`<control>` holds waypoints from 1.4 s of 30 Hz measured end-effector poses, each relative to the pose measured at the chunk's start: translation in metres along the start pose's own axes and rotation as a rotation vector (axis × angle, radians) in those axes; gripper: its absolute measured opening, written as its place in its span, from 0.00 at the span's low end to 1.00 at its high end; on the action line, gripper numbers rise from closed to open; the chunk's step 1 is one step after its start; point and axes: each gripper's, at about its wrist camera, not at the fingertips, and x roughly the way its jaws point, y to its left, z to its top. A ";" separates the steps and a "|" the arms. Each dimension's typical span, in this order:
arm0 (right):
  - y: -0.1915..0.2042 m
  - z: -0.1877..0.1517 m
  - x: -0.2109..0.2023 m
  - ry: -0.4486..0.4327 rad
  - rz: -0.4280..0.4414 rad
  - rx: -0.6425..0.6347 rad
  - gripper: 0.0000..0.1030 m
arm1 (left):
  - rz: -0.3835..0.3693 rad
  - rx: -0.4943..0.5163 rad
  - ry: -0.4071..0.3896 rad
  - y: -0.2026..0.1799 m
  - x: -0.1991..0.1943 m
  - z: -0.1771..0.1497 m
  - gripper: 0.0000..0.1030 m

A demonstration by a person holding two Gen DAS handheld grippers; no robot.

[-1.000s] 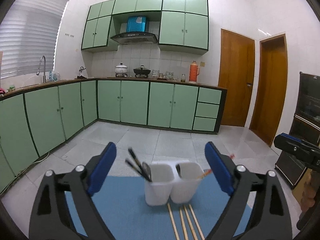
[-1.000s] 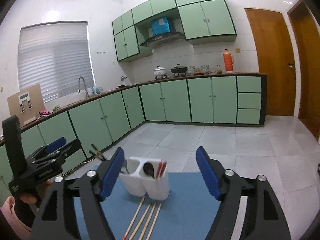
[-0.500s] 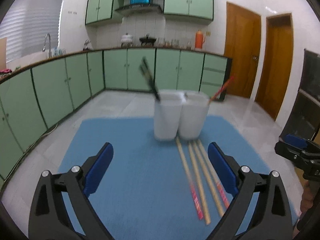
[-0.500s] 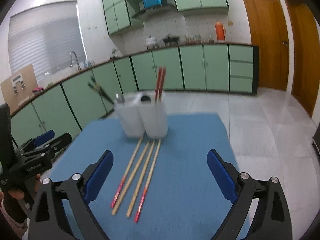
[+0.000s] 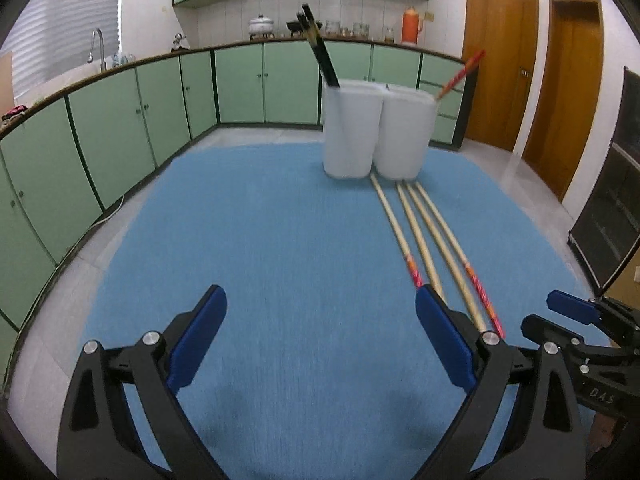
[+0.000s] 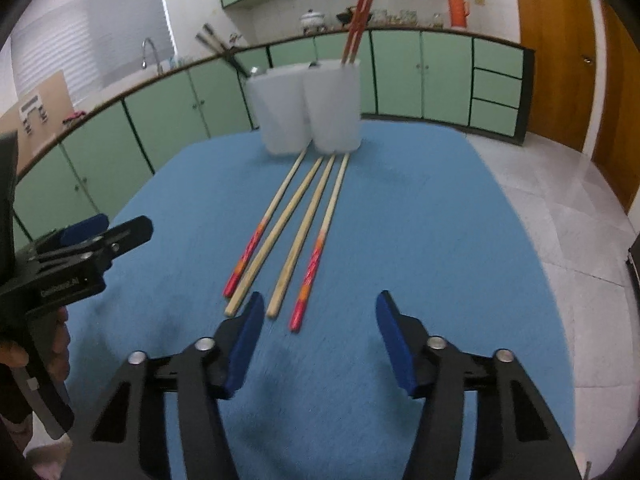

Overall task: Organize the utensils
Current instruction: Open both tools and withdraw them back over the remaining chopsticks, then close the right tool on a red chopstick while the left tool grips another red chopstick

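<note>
Above mat [image 5: 280, 240], both grippers lower now

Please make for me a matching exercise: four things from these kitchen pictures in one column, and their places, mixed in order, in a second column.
Things:
1. four loose chopsticks
2. black chopsticks
3. red chopsticks
4. orange thermos

Places:
A. on the far counter
B. standing in the right compartment of the white holder
C. lying flat on the blue mat
D. leaning out of the holder's left compartment

Pairs: 1-C, 2-D, 3-B, 4-A
</note>
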 end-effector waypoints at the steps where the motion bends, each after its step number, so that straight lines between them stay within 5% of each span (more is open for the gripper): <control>1: 0.001 -0.002 0.002 0.009 0.003 -0.004 0.47 | 0.003 0.003 0.010 0.000 0.002 -0.002 0.90; 10: 0.011 -0.008 0.018 0.054 -0.004 -0.036 0.25 | -0.003 0.004 0.046 -0.004 0.008 -0.008 0.90; 20: 0.015 -0.006 0.031 0.077 -0.035 -0.049 0.22 | -0.026 0.007 0.066 -0.014 0.013 -0.014 0.90; 25: 0.015 -0.003 0.033 0.082 -0.066 -0.047 0.07 | -0.040 0.018 0.092 -0.018 0.019 -0.016 0.90; 35: -0.005 -0.003 0.024 0.072 -0.099 -0.004 0.06 | -0.077 0.045 0.144 -0.029 0.028 -0.017 0.90; 42: -0.019 -0.002 0.021 0.063 -0.097 0.032 0.06 | -0.100 0.079 0.198 -0.045 0.040 -0.019 0.80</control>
